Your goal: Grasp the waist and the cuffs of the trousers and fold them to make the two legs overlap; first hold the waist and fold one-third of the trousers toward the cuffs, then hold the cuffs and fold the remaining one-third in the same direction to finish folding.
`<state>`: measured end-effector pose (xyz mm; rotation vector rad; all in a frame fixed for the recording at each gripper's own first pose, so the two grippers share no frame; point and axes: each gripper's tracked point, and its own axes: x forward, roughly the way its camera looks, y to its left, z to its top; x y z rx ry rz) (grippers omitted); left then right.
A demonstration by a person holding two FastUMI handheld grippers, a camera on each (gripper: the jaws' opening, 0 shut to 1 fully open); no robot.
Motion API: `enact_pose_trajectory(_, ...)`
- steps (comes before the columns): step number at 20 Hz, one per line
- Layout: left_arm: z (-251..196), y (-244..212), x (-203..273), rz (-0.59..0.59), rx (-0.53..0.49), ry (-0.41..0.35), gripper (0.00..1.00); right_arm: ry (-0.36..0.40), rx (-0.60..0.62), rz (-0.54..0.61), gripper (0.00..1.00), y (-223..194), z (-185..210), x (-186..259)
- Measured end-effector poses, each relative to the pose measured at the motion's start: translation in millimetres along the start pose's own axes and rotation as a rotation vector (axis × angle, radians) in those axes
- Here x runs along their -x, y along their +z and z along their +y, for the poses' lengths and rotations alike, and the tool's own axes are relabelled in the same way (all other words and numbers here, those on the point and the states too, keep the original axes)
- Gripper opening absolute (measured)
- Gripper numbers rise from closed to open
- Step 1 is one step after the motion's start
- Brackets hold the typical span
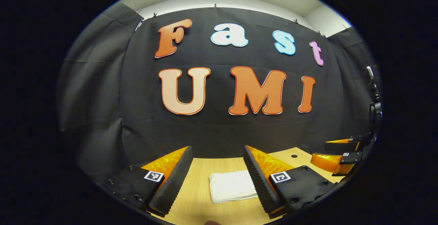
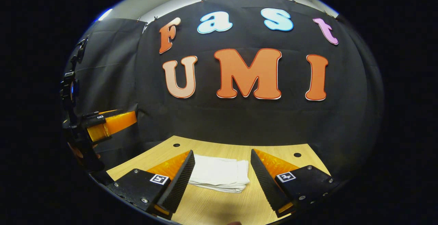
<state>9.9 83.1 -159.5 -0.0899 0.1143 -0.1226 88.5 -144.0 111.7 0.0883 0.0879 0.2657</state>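
White trousers (image 1: 231,185) lie folded into a small flat stack on the wooden table (image 1: 205,211). In the left gripper view my left gripper (image 1: 217,180) hangs open above the table, the stack showing between its fingers without touching them. In the right gripper view the same trousers (image 2: 219,173) lie between the spread fingers of my right gripper (image 2: 222,178), which is also open and holds nothing. The right gripper (image 1: 337,156) appears at the far right of the left gripper view. The left gripper (image 2: 106,124) appears at the left of the right gripper view.
The table (image 2: 212,208) ends at the black cloth wall behind it. Small dark holes (image 2: 297,154) mark its back corners. A hand (image 2: 80,153) holds the left gripper at the left edge of the right gripper view.
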Motion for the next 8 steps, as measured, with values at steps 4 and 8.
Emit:
enact_pose_trajectory(4, 3.6, -1.9, 18.4, -0.007, 0.001, -0.007, 1.00, -0.008, 0.004, -0.013, 0.98, -1.1, 12.5, 18.0)
enact_pose_trajectory(8, 15.4, -2.7, 32.9, -0.008, 0.015, -0.004, 0.93, -0.021, 0.011, -0.027, 0.98, -0.7, 19.8, 27.2)
